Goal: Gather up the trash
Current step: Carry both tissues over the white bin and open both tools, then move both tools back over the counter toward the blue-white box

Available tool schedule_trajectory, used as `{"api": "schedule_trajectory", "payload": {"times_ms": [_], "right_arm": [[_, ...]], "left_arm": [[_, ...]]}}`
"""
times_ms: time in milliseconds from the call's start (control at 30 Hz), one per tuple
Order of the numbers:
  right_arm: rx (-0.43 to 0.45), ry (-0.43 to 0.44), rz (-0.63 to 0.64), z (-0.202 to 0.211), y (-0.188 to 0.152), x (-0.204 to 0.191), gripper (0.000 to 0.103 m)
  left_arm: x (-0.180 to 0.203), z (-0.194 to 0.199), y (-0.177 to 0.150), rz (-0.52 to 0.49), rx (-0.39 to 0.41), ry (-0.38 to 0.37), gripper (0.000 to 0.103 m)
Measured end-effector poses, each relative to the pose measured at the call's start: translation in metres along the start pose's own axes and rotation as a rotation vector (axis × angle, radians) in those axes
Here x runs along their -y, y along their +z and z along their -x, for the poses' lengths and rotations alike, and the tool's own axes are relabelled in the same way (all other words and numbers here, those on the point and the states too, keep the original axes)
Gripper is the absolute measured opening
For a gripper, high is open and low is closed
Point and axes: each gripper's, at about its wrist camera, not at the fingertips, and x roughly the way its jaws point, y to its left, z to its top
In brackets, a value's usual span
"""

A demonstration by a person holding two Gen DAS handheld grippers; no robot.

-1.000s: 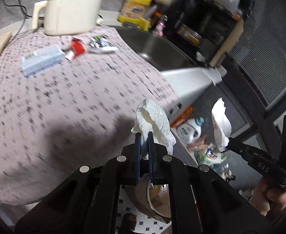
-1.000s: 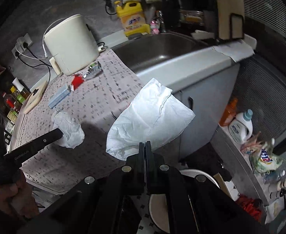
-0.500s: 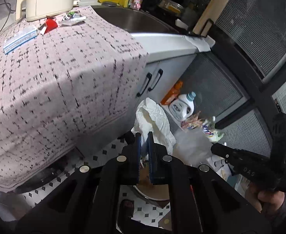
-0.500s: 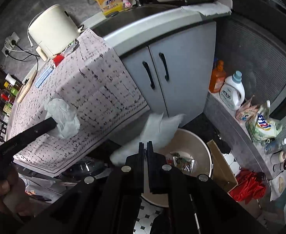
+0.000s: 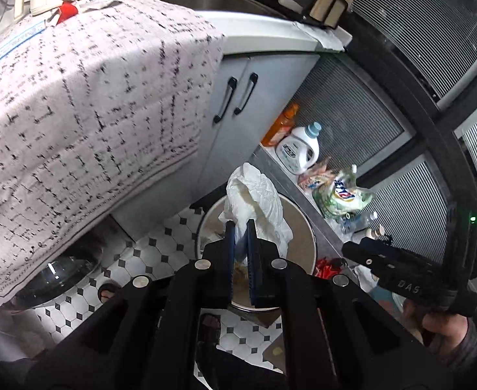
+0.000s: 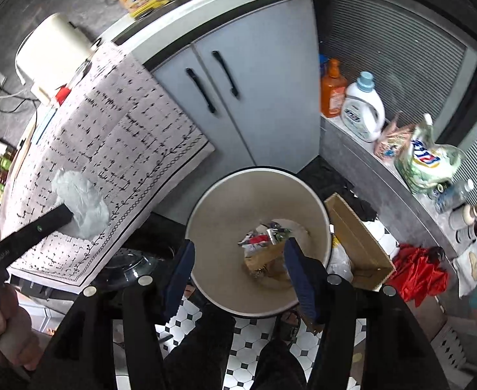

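Observation:
My left gripper is shut on a crumpled white tissue and holds it above the round trash bin on the floor. In the right wrist view the same tissue shows at the left gripper's tip, over the tablecloth edge. My right gripper is open and empty, right above the bin. Wrappers and paper trash lie at the bin's bottom. More trash, a red wrapper and a blue packet, lies on the counter.
A patterned tablecloth hangs over the counter edge. Grey cabinet doors stand behind the bin. Detergent bottles and bags sit on a ledge to the right. A cardboard box and a red cloth lie beside the bin.
Both grippers moved from over the counter down toward the bin. My right gripper opened and its white tissue is gone from it. The left still holds its tissue.

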Motion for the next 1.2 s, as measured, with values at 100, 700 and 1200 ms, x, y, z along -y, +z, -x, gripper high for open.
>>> {"api": "schedule_trajectory", "payload": {"times_ms": [100,700,1200], "right_arm": [[0.018,-0.018,-0.017,0.013,-0.005,0.010,0.057],[0.102,-0.087,-0.141,0.070,-0.015,0.063,0.059],[0.188,-0.005,-0.048,0.070,0.034,-0.003,0.083]], "left_arm": [[0.008,-0.010,-0.002,-0.011,-0.016,-0.019,0.007],[0.050,-0.037,0.001,-0.064,-0.061,-0.107,0.068],[-0.016,0.042,0.037,0.035,0.121,0.008,0.092]]}}
